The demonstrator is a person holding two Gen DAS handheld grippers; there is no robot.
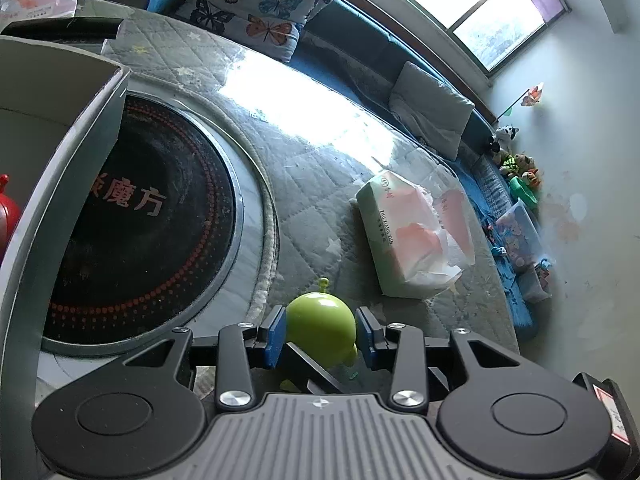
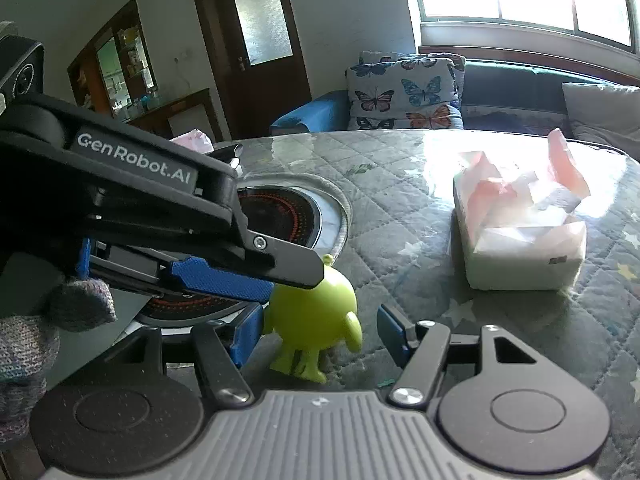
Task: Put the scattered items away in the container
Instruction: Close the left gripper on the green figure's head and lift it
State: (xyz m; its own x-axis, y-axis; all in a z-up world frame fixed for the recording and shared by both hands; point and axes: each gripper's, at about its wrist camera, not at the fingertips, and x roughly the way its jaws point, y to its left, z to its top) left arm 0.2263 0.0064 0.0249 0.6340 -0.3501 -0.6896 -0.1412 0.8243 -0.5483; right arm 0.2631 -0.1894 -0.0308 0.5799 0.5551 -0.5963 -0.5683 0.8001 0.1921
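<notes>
A lime-green round toy figure (image 1: 322, 326) with an antenna stands on the quilted table. My left gripper (image 1: 322, 334) has its blue pads on either side of the toy's body, closed against it. In the right wrist view the same toy (image 2: 316, 320) stands between the open fingers of my right gripper (image 2: 320, 332), with a gap on its right side. The left gripper (image 2: 256, 280) reaches in from the left there, over the toy. The grey container's wall (image 1: 60, 184) rises at the left of the left wrist view; a red item (image 1: 8, 208) shows inside it.
A round black induction hob (image 1: 144, 224) is set into the table (image 1: 312, 184). A tissue pack (image 1: 412, 232) lies to the right, also in the right wrist view (image 2: 524, 236). A sofa with butterfly cushions (image 2: 404, 92) runs behind the table.
</notes>
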